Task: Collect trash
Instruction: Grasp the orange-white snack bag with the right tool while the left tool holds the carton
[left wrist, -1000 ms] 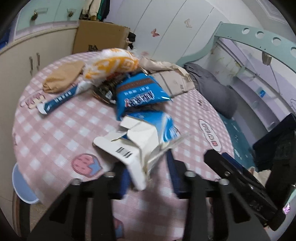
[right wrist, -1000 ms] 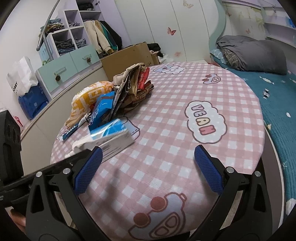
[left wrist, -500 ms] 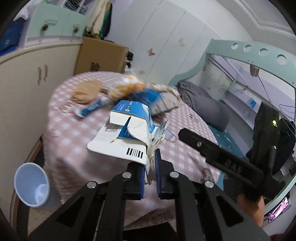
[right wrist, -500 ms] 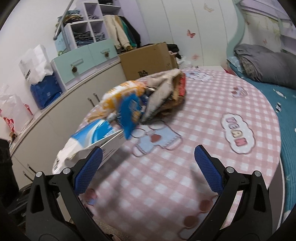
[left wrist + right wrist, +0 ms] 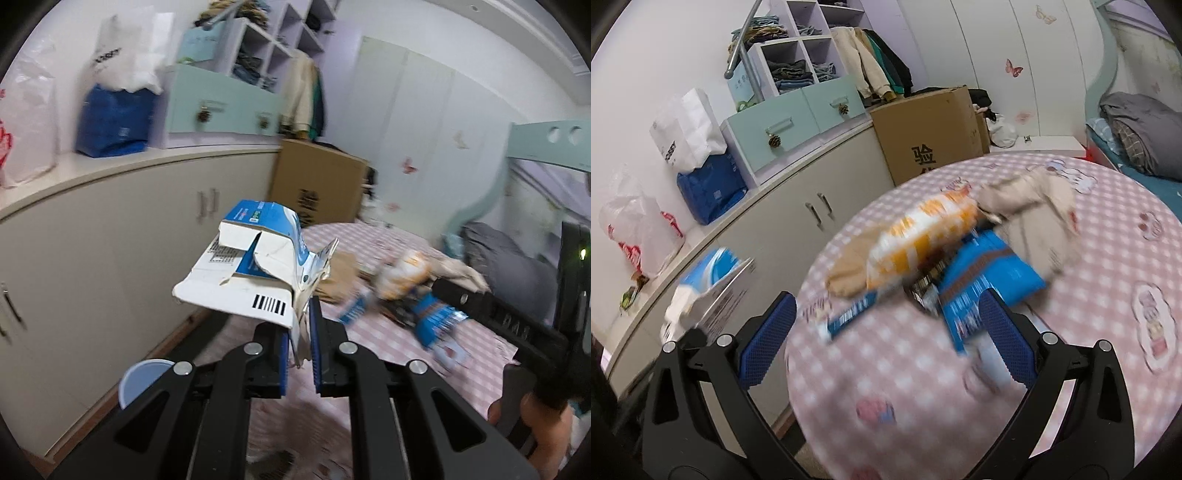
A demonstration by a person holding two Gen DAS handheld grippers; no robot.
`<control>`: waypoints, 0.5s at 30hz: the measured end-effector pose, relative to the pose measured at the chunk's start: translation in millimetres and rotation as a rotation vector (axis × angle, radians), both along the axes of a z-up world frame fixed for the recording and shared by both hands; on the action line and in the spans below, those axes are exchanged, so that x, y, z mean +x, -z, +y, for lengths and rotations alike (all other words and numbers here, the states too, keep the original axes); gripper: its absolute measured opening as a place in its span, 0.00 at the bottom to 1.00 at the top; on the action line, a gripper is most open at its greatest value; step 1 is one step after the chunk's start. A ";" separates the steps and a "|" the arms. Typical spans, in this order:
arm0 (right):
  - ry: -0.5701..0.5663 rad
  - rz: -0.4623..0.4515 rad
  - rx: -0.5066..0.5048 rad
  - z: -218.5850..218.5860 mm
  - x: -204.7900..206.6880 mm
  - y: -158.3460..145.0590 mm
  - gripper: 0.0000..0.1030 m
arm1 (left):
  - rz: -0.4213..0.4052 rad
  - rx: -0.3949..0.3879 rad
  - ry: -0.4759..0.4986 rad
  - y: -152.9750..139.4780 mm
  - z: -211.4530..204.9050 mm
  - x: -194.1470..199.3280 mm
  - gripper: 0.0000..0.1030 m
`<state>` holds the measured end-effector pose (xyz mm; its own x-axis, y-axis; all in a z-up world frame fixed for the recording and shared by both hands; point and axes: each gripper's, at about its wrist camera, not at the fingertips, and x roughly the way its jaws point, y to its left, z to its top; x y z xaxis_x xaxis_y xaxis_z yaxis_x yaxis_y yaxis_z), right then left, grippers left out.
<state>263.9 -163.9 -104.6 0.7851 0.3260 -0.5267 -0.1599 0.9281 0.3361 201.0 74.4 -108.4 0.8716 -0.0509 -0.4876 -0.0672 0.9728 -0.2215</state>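
Observation:
My left gripper (image 5: 298, 347) is shut on a torn blue-and-white carton (image 5: 258, 266), held up in the air left of the table; the same carton (image 5: 709, 291) shows at the left of the right wrist view. On the pink checked round table (image 5: 1071, 332) lies a pile of trash: an orange-and-white bag (image 5: 923, 232), a blue snack bag (image 5: 990, 280), a blue wrapper strip (image 5: 849, 317), a brown paper bag (image 5: 849, 266) and crumpled beige paper (image 5: 1034, 210). My right gripper (image 5: 882, 332) hangs open above the table's near edge, short of the pile.
A pale blue bin (image 5: 142, 380) stands on the floor below the carton. A long cream cabinet (image 5: 798, 221) runs along the wall with bags on top. A cardboard box (image 5: 931, 136) stands behind the table. A bed (image 5: 1137, 147) lies at the right.
The left gripper closed on the carton, lifted it off the table and swung it left toward the cabinet. The right gripper stayed open and turned left toward the trash pile.

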 end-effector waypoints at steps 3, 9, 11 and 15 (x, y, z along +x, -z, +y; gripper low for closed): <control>0.034 0.024 -0.003 5.1 30.6 3.1 0.92 | 0.009 0.001 -0.032 1.6 8.4 15.0 0.09; 0.070 0.096 0.002 9.0 72.6 22.8 0.65 | 0.050 -0.046 -0.041 15.7 29.8 37.2 0.09; 0.054 0.119 0.026 8.6 80.0 29.6 0.33 | 0.063 -0.067 -0.031 25.2 32.8 35.3 0.09; 0.074 0.050 0.026 7.1 68.3 21.4 0.30 | 0.074 -0.113 -0.031 33.8 48.5 37.4 0.09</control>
